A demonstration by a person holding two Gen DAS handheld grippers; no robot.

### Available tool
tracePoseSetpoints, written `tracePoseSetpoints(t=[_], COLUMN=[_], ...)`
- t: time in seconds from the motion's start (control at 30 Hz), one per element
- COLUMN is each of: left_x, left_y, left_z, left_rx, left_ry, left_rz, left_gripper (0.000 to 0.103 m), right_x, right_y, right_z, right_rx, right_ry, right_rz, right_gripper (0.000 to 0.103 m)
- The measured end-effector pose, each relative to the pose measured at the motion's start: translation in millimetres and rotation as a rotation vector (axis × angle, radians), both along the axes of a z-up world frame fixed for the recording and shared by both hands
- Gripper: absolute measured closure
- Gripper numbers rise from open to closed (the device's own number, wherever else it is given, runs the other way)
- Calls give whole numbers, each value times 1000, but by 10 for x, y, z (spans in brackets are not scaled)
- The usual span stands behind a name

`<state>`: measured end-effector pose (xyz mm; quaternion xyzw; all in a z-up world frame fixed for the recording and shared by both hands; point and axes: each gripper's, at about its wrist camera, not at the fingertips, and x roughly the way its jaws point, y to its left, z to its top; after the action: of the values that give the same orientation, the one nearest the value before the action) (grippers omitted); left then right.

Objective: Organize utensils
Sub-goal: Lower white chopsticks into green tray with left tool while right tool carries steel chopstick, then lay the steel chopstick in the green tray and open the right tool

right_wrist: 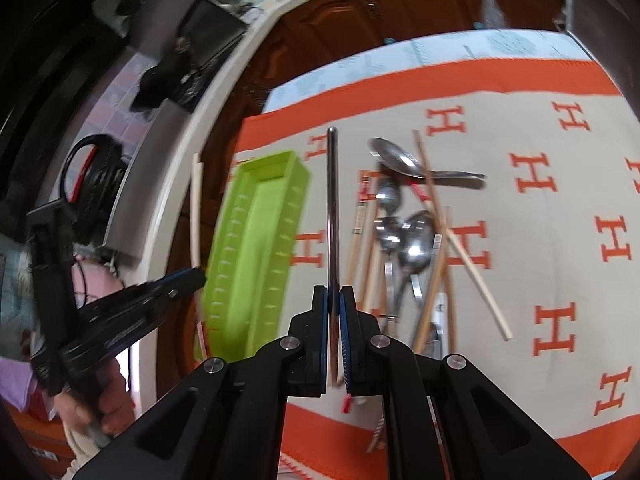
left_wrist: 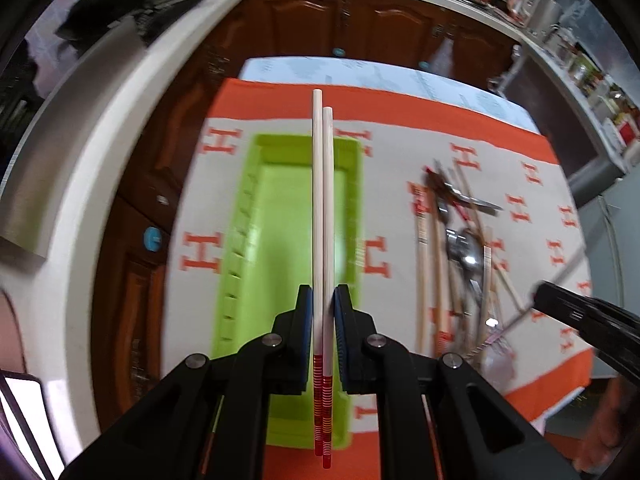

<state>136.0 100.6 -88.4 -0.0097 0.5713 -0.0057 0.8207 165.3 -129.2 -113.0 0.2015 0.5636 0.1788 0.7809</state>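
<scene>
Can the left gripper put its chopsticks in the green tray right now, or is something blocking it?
Probably yes. The left gripper holds two white chopsticks right above the green tray, which looks empty and open on top. The right gripper and the utensil pile sit off to the side.

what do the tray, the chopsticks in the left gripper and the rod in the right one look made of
Tray: most likely plastic, bright lime green with moulded ribs along its wall. Chopsticks: pale, matte and smooth with red and yellow printed bands at the thick end; plastic or painted wood, hard to tell. Rod: looks like polished metal, dark with a mirror-like sheen, probably steel.
</scene>
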Motion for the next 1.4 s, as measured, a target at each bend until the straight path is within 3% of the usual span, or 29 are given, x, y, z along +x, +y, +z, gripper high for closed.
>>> tracePoseSetpoints(t=[0.3,0.43,0.53,0.6,0.67,0.77,0.87,1.0,1.13,1.4], left_x=[192,236,227,177,98,-59,-164,-243,-361,-393], left_y=[113,145,223,283,349,479,613,788,860,1024], left_z=[-428,-693,-760,-703,-579,-320,-165,-176,-238,-349], left_rx=[159,147,105,83,70,28,-26,-97,-52,-62], left_ry=[2,43,47,19,-36,-141,-187,-148,-148,-134], left_rz=[20,14,44,64,86,120,147,198,243,293], left_gripper=[95,92,78,78,67,42,42,42,42,42], right_x=[-52,-56,-52,-40,-15,53,153,323,471,769], right_y=[466,602,715,816,950,1129,1297,1527,1754,1909], right_z=[501,715,875,946,979,893,695,361,12,-599], right_rx=[4,1,11,22,25,28,46,31,-11,-42], right_ry=[-69,-97,-112,-109,-93,-50,14,96,161,231], right_rz=[77,99,127,150,181,216,246,277,309,267], right_gripper=[97,97,97,97,97,97,97,97,97,96])
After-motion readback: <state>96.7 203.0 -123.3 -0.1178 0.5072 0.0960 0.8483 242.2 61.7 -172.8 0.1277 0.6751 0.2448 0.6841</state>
